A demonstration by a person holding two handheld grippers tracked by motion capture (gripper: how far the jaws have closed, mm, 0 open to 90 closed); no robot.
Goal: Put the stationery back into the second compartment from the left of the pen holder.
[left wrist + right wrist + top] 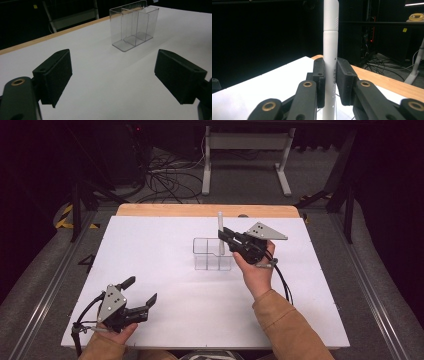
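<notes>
White table [200,320] takes up most of the high view, with a wooden strip [207,210] along its far edge, upper centre of frame. Dark floor beyond it, with a white desk frame [246,155] and a tangle of cables [167,177] at the top.

Clear plastic organizer [212,254] sits just right of centre in the high view, upright, with see-through dividers splitting it into compartments. In the left gripper view it's upper centre-right [135,25], well apart from the jaws.

Right gripper [226,239] is centre-right in the high view, held by the right hand [257,272] in a tan sleeve [287,327]; grey three-cornered plate on top. Jaws clamped on a white marker pen [220,225], held upright. Pen is directly above the organizer's right side; lower end looks to be at or inside the rim, can't tell which compartment or whether it touches bottom. In the right gripper view the pen [330,45] runs vertically through frame centre, pads [319,80] pressed on both sides of the barrel, grey lettering on the barrel between them.

Left gripper [141,292] is lower left in the high view, held low over the table near its front edge, left hand [112,335] at the bottom edge. Jaws spread wide, nothing between them; the left gripper view shows bare table between the two pads [56,75].
</notes>
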